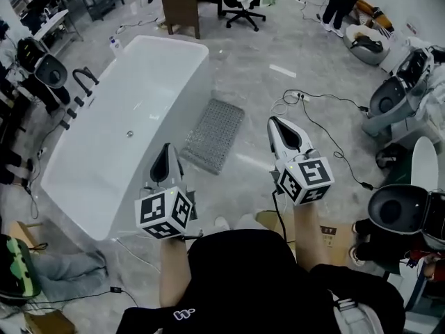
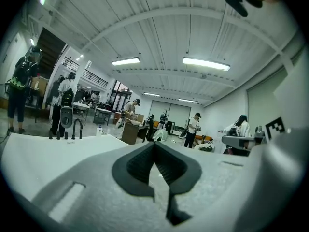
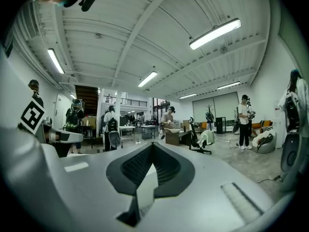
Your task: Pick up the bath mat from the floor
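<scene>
Bath mat (image 1: 214, 135): grey, rectangular, nubby, flat on glossy marbled floor (image 1: 278, 47).

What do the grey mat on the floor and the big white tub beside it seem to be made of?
The bath mat looks like soft rubber or plastic. It is matte grey with a fine grid of bumps or holes, and I cannot tell which. The bathtub looks like glossy white acrylic or ceramic, since it is smooth and seamless with soft light reflections along its rim.
</scene>
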